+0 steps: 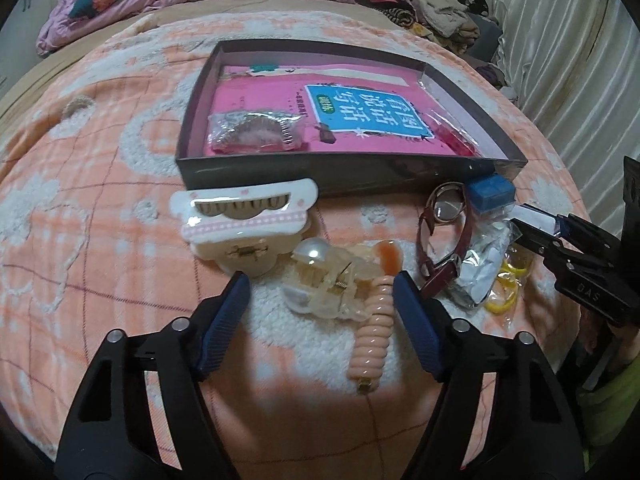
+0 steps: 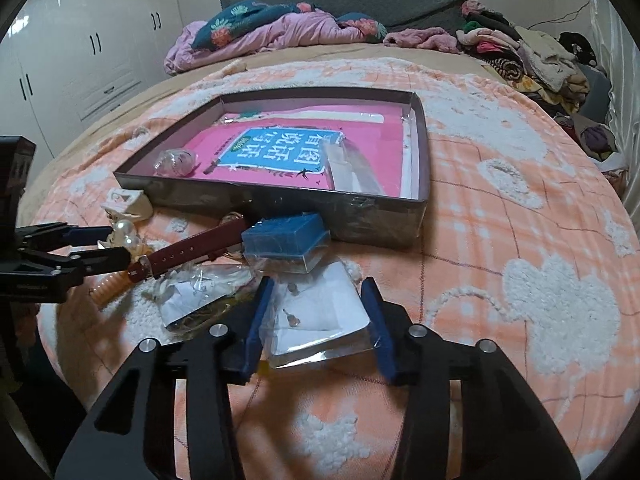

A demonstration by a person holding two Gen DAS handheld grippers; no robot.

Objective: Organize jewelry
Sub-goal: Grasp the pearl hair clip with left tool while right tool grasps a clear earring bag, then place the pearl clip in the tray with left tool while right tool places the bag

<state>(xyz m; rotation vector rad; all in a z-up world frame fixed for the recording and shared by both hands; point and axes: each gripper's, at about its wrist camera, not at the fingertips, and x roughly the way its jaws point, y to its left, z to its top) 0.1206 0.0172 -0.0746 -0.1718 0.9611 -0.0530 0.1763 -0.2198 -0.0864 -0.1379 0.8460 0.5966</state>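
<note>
Our left claw (image 1: 320, 284) is spread wide around the clear hair clip (image 1: 328, 280) on the bed (image 1: 100, 240). Our right claw (image 2: 316, 292) pinches a clear earring packet (image 2: 316, 312), near the box (image 2: 280, 204).

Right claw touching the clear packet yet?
Touching. In the right wrist view both pads of the right claw sit against the edges of the clear packet, with no gap visible on either side.
</note>
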